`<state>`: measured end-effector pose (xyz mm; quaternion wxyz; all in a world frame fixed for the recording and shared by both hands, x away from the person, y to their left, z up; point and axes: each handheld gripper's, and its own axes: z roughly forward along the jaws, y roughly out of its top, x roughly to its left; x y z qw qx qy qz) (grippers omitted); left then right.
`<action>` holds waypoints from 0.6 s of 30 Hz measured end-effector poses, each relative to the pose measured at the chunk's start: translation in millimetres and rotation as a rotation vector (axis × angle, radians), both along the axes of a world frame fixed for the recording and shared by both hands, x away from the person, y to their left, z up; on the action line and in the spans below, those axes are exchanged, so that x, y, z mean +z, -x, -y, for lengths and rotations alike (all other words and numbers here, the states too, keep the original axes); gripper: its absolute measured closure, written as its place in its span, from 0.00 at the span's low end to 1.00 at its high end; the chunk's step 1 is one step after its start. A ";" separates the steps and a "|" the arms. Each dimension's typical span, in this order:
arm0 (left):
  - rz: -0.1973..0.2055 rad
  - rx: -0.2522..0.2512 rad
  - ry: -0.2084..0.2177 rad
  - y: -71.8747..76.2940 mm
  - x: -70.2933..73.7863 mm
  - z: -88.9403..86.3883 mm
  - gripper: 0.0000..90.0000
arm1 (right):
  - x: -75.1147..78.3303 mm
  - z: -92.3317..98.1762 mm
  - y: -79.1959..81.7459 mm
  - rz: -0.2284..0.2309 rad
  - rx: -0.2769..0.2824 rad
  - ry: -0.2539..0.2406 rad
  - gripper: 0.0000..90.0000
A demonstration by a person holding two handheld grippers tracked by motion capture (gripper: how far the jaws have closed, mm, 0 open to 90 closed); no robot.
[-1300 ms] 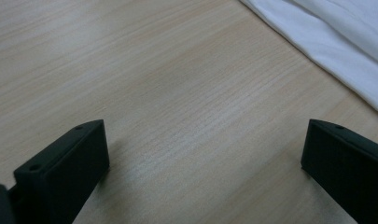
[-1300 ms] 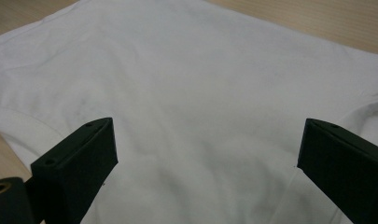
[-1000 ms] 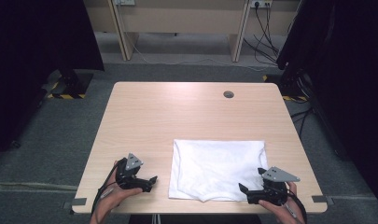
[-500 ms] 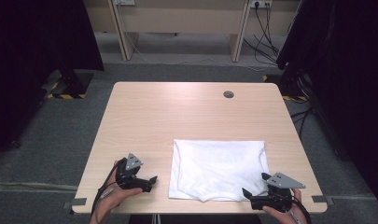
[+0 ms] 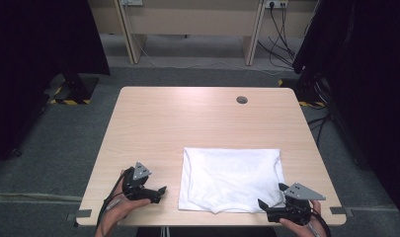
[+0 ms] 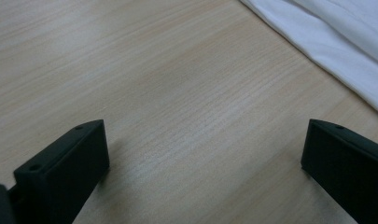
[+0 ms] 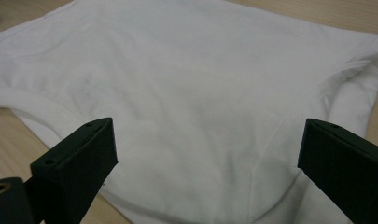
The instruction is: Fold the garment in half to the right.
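From the high view, your white shirt [image 5: 229, 178] lies flat on the surface [image 5: 187, 123], in its near right part, with the near hem close to the near edge. Your left claw [image 5: 160, 191] rests on the surface just left of the shirt, near its near left corner, not touching it. Your right claw [image 5: 264, 206] sits at the shirt's near right corner, pointing left along the near hem. A round hole [image 5: 242, 99] sits far right on the surface.

In the left gripper view, your left claw [image 6: 203, 172] is spread wide over bare wood, with the shirt [image 6: 336, 37] edge at the upper right.

In the right gripper view, your right claw [image 7: 207, 172] is spread wide, with the shirt [image 7: 200, 88] lying between and beyond the jaws.
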<state>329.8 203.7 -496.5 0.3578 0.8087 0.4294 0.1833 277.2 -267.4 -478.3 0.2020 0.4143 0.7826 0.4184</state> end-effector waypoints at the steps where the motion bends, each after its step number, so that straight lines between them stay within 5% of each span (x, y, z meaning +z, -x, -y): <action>1: 0.000 0.000 0.000 0.0 0.0 0.0 0.00 | 0.3 0.1 -0.1 0.002 0.001 0.002 0.05; 18: 0.000 0.001 0.000 0.1 0.0 0.1 0.00 | -6.4 -6.4 -1.1 -0.036 0.011 0.049 0.05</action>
